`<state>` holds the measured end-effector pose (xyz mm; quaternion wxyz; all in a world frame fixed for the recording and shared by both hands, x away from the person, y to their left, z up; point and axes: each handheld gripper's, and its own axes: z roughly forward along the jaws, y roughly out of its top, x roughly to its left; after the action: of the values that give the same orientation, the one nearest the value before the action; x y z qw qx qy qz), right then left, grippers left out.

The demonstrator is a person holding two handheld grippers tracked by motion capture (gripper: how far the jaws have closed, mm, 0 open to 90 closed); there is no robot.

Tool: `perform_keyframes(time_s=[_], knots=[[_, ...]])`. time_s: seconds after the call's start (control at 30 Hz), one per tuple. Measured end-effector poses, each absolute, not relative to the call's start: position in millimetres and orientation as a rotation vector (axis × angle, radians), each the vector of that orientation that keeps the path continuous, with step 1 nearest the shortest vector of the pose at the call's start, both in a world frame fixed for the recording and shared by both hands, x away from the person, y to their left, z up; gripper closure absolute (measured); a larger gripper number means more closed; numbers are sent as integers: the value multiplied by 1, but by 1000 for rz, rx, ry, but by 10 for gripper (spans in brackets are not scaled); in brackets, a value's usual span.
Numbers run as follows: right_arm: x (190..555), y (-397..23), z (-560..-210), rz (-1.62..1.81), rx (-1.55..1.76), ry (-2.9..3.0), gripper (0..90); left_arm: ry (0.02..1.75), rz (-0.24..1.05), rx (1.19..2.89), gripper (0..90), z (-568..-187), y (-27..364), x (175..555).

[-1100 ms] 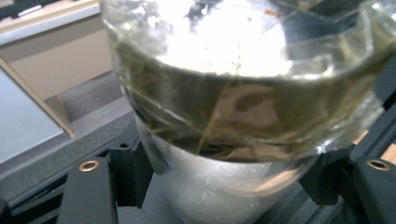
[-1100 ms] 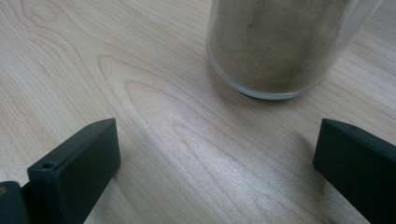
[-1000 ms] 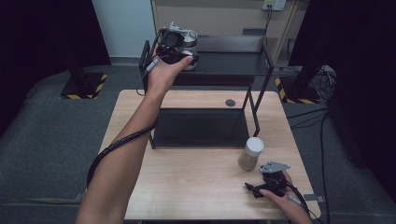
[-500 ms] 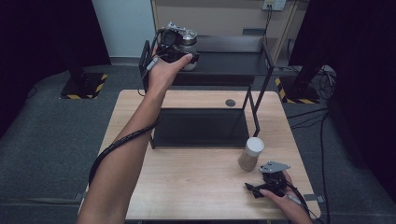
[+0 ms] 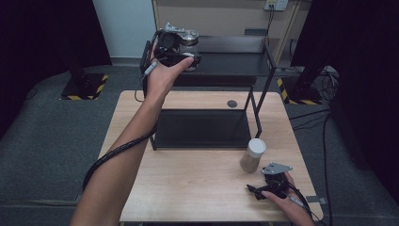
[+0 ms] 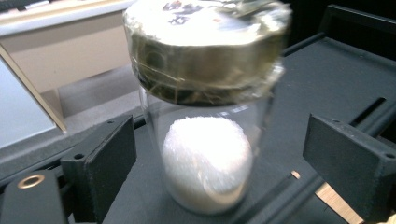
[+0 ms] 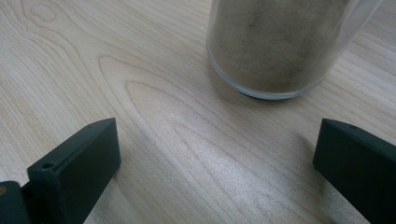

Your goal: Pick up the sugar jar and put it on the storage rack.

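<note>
The left gripper [image 6: 212,154] stands with its jaws apart, having just been opening, and a glass jar [image 6: 205,107] stands between them, clear of both pads as far as the blur lets me tell. The jar has a brass-coloured lid and white powder in its lower half, and it stands upright on the black shelf [image 5: 230,63] at the table's far edge. The right gripper [image 5: 263,189] rests wide open on the table [image 5: 188,188] near the front, with a second jar [image 5: 253,154] of tan powder just beyond its jaws, untouched.
</note>
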<state>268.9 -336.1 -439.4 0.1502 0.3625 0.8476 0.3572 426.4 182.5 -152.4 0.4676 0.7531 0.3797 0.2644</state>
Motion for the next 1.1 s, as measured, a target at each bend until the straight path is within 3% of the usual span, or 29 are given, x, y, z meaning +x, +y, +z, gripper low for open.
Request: perform_keyframes(time_s=[0.6,1.1], knots=[[268,-336,-439,1025,1043,2434,13,698,652,1894,120,-142,201,380],[268,-336,-439,1026,1044,2434,13,382,525,1973,144,-149,218,415]])
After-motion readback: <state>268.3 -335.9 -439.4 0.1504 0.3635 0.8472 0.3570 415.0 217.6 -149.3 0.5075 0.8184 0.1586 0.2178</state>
